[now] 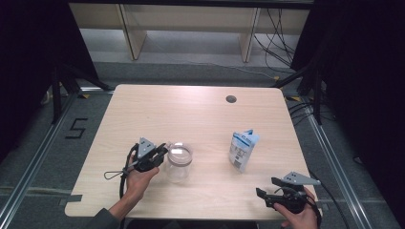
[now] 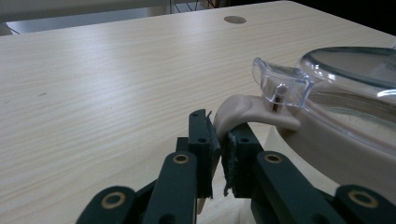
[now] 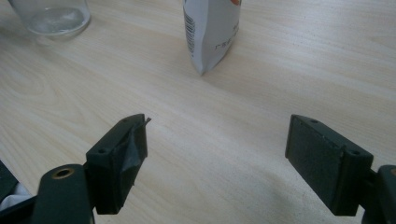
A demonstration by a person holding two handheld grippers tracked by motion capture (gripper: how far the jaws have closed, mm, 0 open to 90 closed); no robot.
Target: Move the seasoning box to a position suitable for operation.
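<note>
From the high view, the jaws of the left gripper (image 1: 161, 153) are pinched at the left edge of the clear jar (image 1: 178, 161), which stands on the table (image 1: 191, 114) left of centre; the right gripper (image 1: 270, 190) sits near the front right corner with its jaws spread and nothing in them. A white and blue pouch (image 1: 243, 149) stands between the 2, nearer the right hand (image 1: 298, 214). The jar is plainly the left hand's (image 1: 136, 179) business, since it lies well apart from the right gripper.

In the left gripper view, the 2 black jaws are clenched on the beige rubber tab (image 2: 238, 112) that sticks out from the seal under the jar's clear lid (image 2: 350, 70). The tab runs toward the jaws from the upper right, passing beneath the clear hinge clasp (image 2: 280, 84), so I judge any pull must go away from the jar, along the tab's length.

In the right gripper view, the jaws stand wide apart over bare wood. The pouch (image 3: 212, 28) is ahead, between them and well off, with the jar's base (image 3: 53, 16) at the far upper left.
</note>
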